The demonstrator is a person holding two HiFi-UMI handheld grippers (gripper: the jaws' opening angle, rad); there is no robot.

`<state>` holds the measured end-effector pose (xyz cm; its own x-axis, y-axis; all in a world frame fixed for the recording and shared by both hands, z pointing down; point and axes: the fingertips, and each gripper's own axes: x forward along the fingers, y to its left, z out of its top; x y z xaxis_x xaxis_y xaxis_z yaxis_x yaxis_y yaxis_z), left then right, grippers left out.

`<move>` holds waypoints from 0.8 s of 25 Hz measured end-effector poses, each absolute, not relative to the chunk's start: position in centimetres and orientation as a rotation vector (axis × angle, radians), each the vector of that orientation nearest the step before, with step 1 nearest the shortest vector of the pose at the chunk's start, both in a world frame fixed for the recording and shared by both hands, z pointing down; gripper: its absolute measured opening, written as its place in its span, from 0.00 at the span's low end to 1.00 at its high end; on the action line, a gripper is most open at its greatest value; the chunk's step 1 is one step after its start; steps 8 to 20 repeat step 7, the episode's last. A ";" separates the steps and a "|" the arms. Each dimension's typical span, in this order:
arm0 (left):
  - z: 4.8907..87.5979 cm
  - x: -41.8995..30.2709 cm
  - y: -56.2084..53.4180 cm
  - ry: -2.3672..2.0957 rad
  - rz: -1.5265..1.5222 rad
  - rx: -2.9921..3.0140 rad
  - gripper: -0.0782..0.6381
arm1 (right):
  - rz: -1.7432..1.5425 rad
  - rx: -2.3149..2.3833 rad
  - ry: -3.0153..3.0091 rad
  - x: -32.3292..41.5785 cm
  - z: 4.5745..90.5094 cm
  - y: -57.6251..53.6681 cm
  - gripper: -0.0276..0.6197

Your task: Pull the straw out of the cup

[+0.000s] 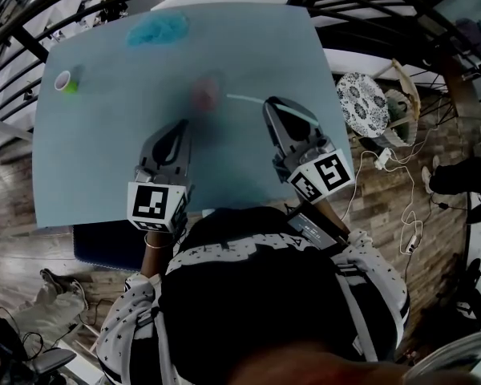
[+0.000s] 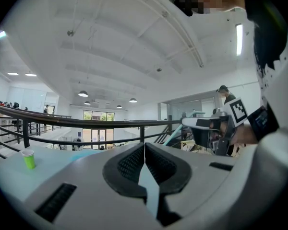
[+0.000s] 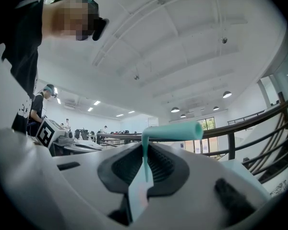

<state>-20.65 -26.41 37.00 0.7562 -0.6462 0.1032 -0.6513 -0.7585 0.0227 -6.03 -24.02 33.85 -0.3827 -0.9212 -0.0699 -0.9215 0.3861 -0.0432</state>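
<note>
A blurred pinkish cup (image 1: 206, 93) stands mid-table. A pale teal straw (image 1: 244, 98) runs from just right of the cup to my right gripper (image 1: 270, 107); the blur hides whether its far end is inside the cup. In the right gripper view the bent straw (image 3: 173, 132) is pinched between the jaws of my right gripper (image 3: 145, 153), which is shut on it. My left gripper (image 1: 180, 125) hovers in front of the cup and slightly left of it. In its own view my left gripper (image 2: 144, 152) is shut with nothing in it.
The light blue table (image 1: 104, 159) carries a small white-and-green cup (image 1: 66, 80) at its far left, also visible as the green cup (image 2: 29, 159), and a blue crumpled thing (image 1: 156, 29) at the back. Railings ring the table. A patterned stool (image 1: 362, 103) and cables lie to the right.
</note>
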 end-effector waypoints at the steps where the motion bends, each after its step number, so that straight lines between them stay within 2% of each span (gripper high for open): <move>1: 37.0 -20.6 -26.3 -1.070 0.137 2.889 0.13 | 0.003 -1.695 2.547 -6.0 33.9 -24.0 0.11; 20: 36.8 -20.8 -25.9 -1.074 0.140 2.883 0.13 | -0.001 -1.687 2.547 -6.1 33.6 -23.8 0.11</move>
